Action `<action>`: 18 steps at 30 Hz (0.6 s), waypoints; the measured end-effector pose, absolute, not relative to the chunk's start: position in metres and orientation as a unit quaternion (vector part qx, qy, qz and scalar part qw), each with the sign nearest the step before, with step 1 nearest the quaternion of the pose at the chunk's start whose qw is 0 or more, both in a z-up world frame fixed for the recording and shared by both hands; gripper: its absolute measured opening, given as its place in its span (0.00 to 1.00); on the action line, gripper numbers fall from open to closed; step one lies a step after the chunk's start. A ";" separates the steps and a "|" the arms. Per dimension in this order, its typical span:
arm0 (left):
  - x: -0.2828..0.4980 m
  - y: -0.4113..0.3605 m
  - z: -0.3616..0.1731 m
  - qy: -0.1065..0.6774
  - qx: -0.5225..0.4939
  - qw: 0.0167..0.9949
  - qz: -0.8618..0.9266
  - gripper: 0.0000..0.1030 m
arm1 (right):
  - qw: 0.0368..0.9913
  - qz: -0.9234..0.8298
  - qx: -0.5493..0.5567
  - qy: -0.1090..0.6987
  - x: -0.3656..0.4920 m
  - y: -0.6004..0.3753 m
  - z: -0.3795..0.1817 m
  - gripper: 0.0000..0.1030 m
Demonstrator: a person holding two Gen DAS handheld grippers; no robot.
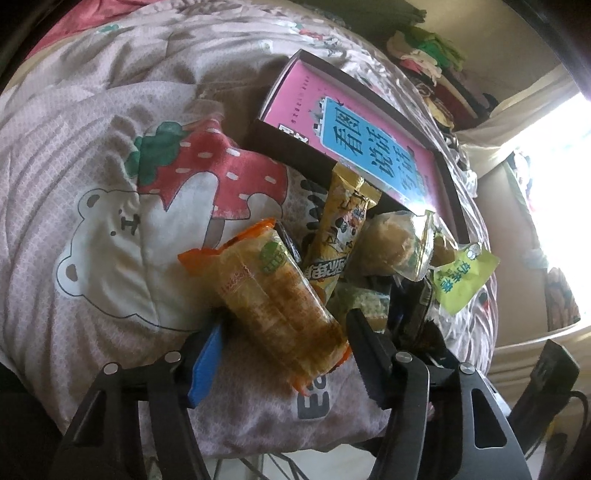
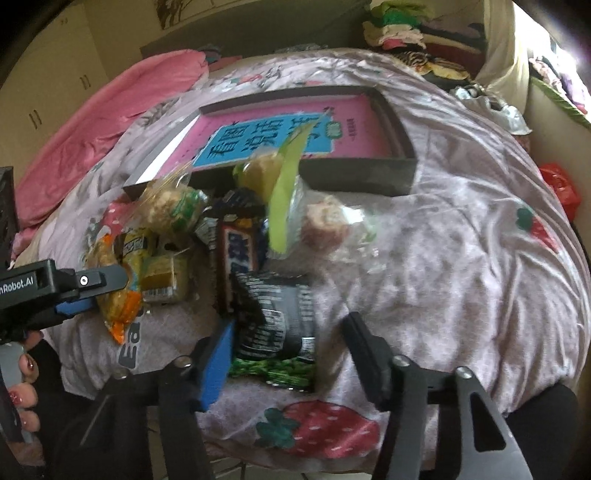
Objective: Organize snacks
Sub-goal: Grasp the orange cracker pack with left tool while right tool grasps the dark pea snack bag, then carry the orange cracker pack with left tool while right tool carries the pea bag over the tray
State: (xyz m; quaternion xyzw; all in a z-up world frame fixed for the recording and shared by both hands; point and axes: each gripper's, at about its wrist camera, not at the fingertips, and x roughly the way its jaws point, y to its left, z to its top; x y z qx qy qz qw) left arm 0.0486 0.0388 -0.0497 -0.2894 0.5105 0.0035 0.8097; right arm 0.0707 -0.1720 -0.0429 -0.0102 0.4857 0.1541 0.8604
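Observation:
A pile of snacks lies on a quilted bedspread in front of a dark box [image 1: 295,155] with a pink book inside [image 2: 362,122]. My left gripper [image 1: 284,354] is open around an orange-ended clear pack of biscuits [image 1: 273,295]; it also shows in the right wrist view [image 2: 118,299]. A yellow bar [image 1: 341,229], a clear-wrapped bun [image 1: 391,243] and a green pack [image 1: 461,280] lie beyond. My right gripper [image 2: 288,354] is open around a black-and-white pack [image 2: 277,317]. A green-striped pack [image 2: 273,369] lies under it.
The bedspread [image 2: 461,258] has strawberry and bear prints. A pink blanket [image 2: 103,122] lies at the far left. Folded clothes [image 2: 413,33] are stacked at the back right. A red bag [image 2: 561,184] sits off the bed's right side.

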 end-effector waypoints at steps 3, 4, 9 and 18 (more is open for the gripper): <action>0.049 0.041 -0.051 0.507 -0.295 0.810 -0.001 0.56 | 0.858 0.170 0.006 0.485 0.072 -0.173 -0.042 0.39; 0.050 0.042 -0.052 0.507 -0.296 0.810 -0.002 0.56 | 0.859 0.170 0.007 0.483 0.071 -0.174 -0.042 0.38; 0.044 0.044 -0.051 0.503 -0.298 0.811 -0.006 0.48 | 0.866 0.170 0.027 0.470 0.067 -0.183 -0.034 0.34; 0.031 0.036 -0.032 0.486 -0.269 0.831 -0.026 0.45 | 0.890 0.165 0.050 0.423 0.061 -0.200 -0.011 0.33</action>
